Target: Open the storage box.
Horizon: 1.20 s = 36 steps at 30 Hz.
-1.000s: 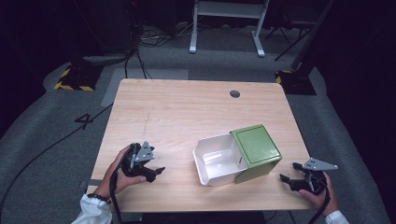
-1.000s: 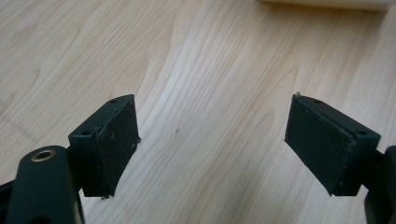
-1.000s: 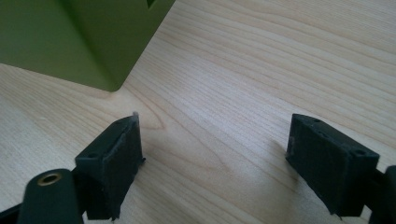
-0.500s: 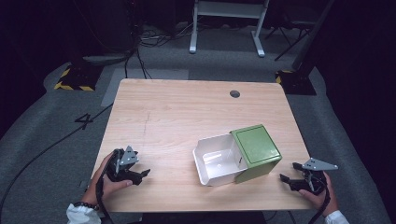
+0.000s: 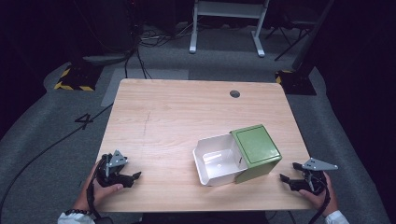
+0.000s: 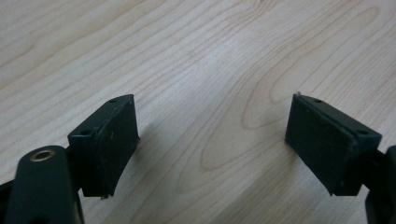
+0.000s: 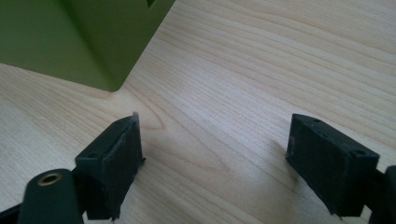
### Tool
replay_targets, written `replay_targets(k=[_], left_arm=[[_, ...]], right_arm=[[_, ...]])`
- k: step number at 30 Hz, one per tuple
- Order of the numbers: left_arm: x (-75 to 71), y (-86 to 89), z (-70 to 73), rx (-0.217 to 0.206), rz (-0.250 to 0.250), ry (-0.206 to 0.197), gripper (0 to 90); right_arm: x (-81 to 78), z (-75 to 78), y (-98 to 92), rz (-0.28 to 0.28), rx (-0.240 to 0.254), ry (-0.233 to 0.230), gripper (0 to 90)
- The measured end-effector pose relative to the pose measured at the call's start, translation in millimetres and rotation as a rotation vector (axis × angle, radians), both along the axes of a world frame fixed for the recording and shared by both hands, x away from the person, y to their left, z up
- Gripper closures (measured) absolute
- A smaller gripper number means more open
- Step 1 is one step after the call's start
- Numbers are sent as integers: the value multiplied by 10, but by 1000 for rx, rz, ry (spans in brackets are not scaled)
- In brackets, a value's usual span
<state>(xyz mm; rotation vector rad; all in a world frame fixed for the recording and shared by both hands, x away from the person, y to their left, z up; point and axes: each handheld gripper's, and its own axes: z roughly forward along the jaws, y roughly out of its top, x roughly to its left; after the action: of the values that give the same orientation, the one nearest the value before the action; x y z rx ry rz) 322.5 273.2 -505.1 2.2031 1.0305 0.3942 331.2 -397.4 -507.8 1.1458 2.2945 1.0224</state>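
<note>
I see one wooden table (image 5: 177, 116), pale grained, with one round dark hole (image 5: 235, 94) near its far right edge. On the grey floor beyond the far edge stands one white frame (image 5: 227, 11), and black cables (image 5: 140, 42) lie to its left.

On the table I count two container parts, touching. One green box (image 5: 257, 149) sits right of centre, toward the near edge, its flat top facing up. One white tray (image 5: 219, 161) projects from the left side of the green box, open side up, and I see nothing inside it.

I count two grippers, one in each hand. The left gripper (image 5: 133, 178) rests at the near left corner of the table, well apart from the white tray. In the left gripper view its jaws stand wide apart over bare wood, holding nothing. The right gripper (image 5: 286, 179) rests at the near right corner, just beside the green box. In the right gripper view its jaws stand wide apart, with bare wood between them and one corner of the green box ahead to the left.
</note>
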Motion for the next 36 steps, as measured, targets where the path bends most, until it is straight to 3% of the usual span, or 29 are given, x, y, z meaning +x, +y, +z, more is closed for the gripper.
replay_targets(k=[10, 36], left_arm=[[-13, 25, -22, -6, 24, -23, 155], [-22, 25, -23, -10, 32, -18, 155]], right_arm=[[-1, 0, 0, 1, 0, 0, 182], [-4, 0, 0, -1, 0, 1, 182]])
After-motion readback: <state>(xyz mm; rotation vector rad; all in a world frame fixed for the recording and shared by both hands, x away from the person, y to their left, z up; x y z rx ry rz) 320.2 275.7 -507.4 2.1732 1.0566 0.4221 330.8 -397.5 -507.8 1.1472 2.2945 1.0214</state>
